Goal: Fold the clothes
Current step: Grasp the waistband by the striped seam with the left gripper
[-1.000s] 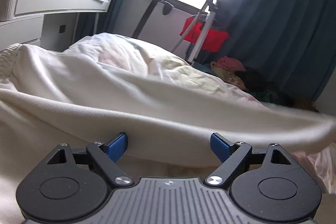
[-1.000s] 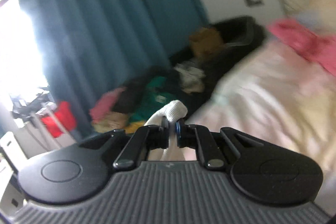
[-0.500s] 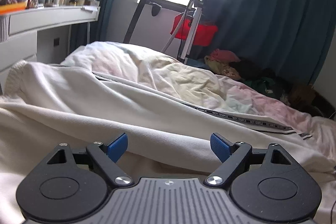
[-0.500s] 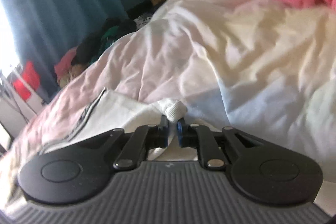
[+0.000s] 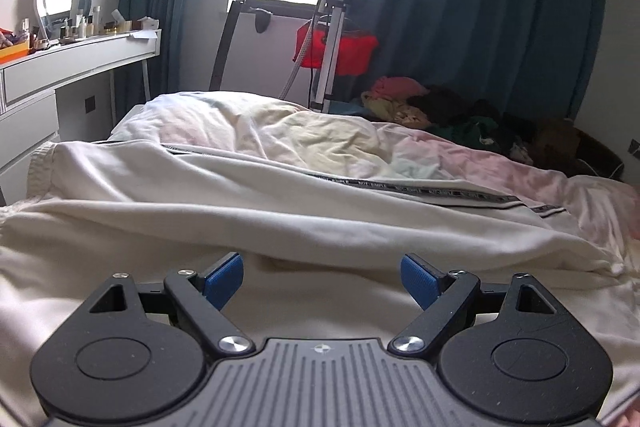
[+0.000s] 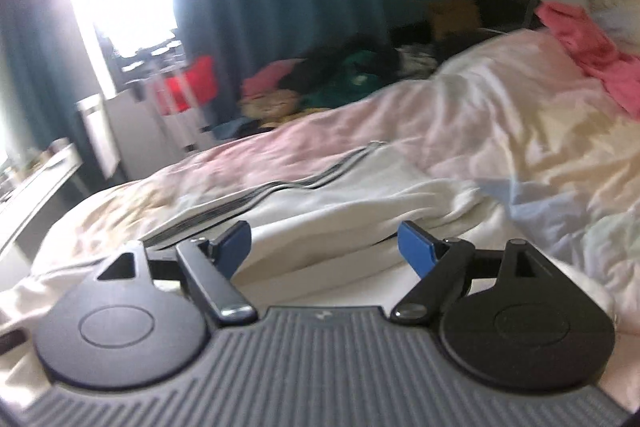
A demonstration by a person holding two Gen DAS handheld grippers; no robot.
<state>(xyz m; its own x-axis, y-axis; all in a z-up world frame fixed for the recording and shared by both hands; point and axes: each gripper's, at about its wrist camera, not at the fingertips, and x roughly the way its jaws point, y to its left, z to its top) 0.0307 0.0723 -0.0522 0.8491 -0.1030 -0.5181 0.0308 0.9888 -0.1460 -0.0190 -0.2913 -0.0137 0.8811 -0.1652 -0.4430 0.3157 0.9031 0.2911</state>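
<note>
Lying stretched across the bed (image 5: 520,163), the white trousers (image 5: 280,203) look laid out flat, not yet folded. Left gripper (image 5: 322,277) and right gripper (image 6: 324,245) gape wide, empty. Next, probably pinch one end and carry it over.

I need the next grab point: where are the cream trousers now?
The cream trousers lie spread across the bed's pastel duvet, directly ahead of both open tools in both wrist views, their black side stripe running rightward in the left view.
</note>
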